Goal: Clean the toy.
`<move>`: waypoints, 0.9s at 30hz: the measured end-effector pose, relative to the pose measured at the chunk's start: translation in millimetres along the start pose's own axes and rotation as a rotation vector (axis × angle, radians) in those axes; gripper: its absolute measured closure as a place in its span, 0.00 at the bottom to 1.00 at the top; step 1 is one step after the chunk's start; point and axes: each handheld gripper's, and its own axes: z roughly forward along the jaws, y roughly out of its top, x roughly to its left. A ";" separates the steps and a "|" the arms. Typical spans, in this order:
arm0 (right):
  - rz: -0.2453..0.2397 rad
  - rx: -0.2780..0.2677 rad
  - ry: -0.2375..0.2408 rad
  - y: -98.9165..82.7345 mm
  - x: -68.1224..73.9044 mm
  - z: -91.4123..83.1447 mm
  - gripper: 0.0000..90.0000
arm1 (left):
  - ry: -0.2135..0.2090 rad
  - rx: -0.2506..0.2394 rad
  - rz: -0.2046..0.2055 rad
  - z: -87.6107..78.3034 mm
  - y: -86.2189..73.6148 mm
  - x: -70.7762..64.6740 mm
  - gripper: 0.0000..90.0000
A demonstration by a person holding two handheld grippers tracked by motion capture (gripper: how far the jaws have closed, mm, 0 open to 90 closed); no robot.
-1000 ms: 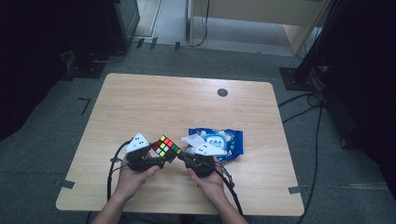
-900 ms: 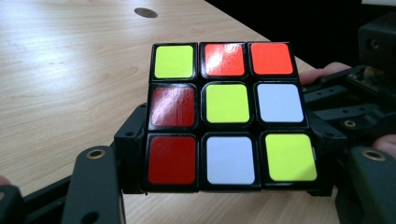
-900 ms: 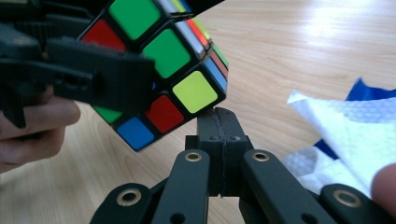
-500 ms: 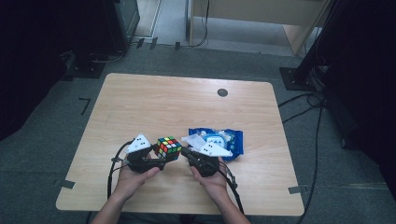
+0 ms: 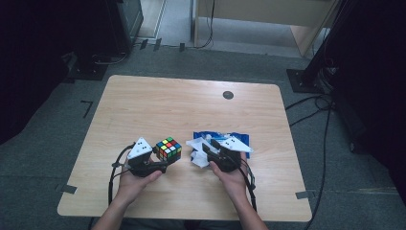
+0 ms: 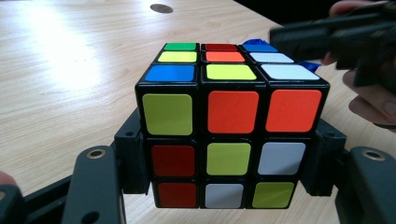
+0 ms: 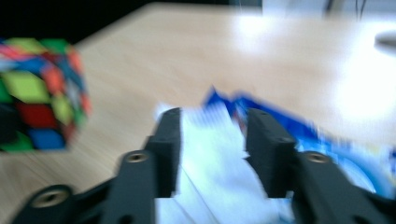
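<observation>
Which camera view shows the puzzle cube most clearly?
The left gripper view: the puzzle cube is close and sharp, so single coloured stickers are readable and it sits clamped in the left gripper. The high view shows the cube small, on the table. The right gripper view shows it blurred at its left edge.

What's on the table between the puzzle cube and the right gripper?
In the high view, bare wooden table separates the puzzle cube from the right gripper, which hangs over a blue-and-white packet.

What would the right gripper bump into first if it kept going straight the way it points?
Probably the blue and white packet: it lies right ahead of the right gripper, between its open jaws. Depth is blurry, so that's a guess.
</observation>
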 end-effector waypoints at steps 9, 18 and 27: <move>-0.020 0.160 -0.085 -18.9 -1.7 19.2 0.59 | 0.046 0.009 0.055 0.6 -1.7 -0.9 0.38; -0.053 0.188 -0.094 -24.7 -5.0 20.2 0.93 | 0.063 0.000 0.029 -2.5 -1.0 3.6 0.38; -0.032 -0.017 -0.018 -2.0 -0.7 -8.4 0.98 | 0.054 0.028 0.060 4.9 -4.2 -4.0 0.38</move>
